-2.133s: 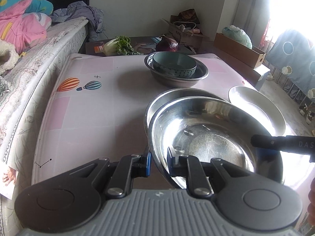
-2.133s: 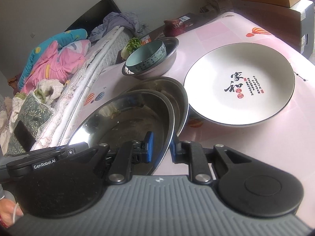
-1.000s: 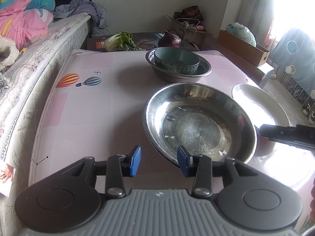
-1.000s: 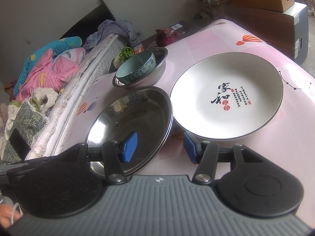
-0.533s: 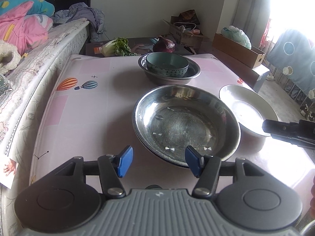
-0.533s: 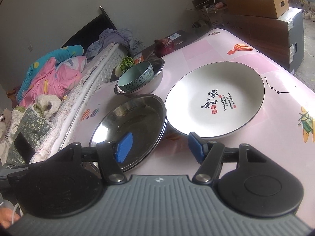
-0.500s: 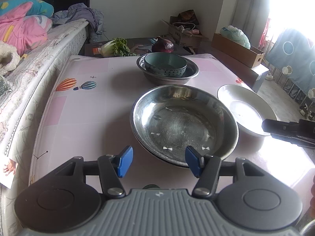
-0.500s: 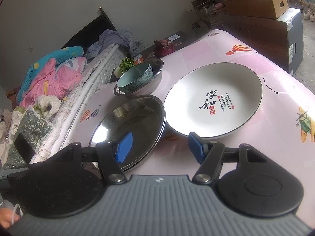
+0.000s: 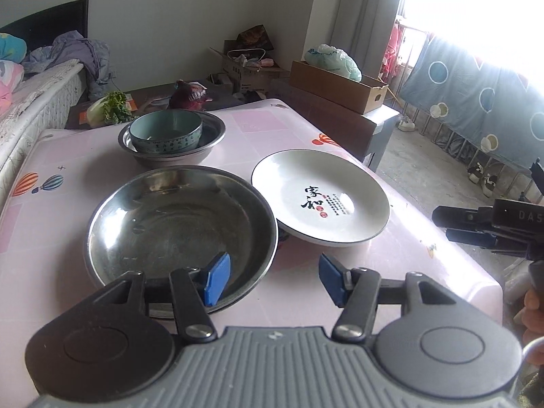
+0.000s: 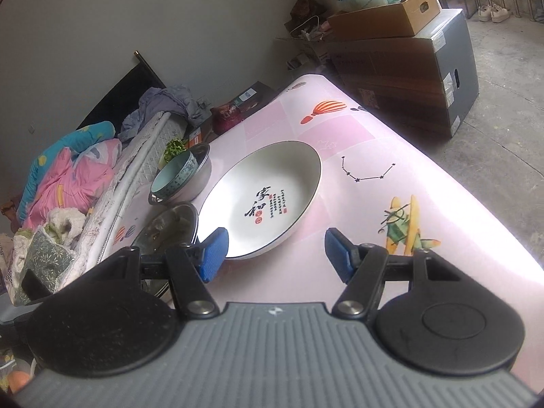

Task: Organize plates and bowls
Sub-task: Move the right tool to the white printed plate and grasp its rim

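Black fingers, blue pads

My left black tool with blue pads tilts downward, its jaws closing slightly with nothing between them. My right black, blue-padded tool also angles down, jaws apart and empty; its dark body shows at right in the left view.

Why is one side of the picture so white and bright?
Left wrist view: daylight from the window washes out the top right corner. Right wrist view: the same glare whitens the table edge, and the fisheye lens bends it.
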`<state>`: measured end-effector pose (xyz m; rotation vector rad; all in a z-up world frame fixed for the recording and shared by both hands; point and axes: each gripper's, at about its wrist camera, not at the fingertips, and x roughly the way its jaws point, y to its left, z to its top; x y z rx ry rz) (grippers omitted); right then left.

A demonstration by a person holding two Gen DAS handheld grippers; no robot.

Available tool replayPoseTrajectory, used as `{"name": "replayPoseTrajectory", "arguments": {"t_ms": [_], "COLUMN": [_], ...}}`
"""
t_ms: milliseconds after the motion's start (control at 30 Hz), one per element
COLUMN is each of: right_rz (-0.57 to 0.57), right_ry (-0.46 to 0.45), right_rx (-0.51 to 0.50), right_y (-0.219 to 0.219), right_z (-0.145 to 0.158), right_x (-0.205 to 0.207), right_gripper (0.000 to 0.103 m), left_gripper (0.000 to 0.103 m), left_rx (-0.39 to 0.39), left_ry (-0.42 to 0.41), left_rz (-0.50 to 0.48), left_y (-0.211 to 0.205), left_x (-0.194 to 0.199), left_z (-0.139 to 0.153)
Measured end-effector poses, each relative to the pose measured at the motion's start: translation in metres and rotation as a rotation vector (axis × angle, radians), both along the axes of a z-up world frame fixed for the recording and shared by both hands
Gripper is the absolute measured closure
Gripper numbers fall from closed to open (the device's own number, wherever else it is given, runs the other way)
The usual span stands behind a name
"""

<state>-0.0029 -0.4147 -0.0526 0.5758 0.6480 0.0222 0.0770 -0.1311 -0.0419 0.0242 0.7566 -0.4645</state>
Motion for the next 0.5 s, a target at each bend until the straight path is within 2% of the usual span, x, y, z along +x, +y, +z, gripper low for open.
{"name": "replayPoseTrajectory", "arguments": {"t_ms": [100, 233, 367, 500], "right_rz": [0.003, 0.061, 0.140, 0.203], "right_ry": [0.024, 0.045, 0.054, 0.056], "right_rx": [0.034, 0.066, 0.094, 0.069], "right_y": [-0.026, -0.050, -0.060, -0.065], "right_z": [-0.008, -0.018, -0.026, -0.031], "right_x": [0.002, 0.024, 0.067, 0.107], "right_gripper": [0.040, 0.042, 0.045, 0.047], "left_gripper": [0.053, 0.054, 0.054, 0.054], "left_rx": [-0.029, -0.057, -0.068, -0.075], "left_ry": [0.009, 0.029, 0.024, 0.036], "left_rz": [-0.007, 0.026, 0.052, 0.078], "left_y": [-0.021, -0.040, -0.053, -0.062], "left_x": [0.003, 0.007, 0.007, 0.011], "left_z": [-0.009, -0.023, -0.033, -0.043]}}
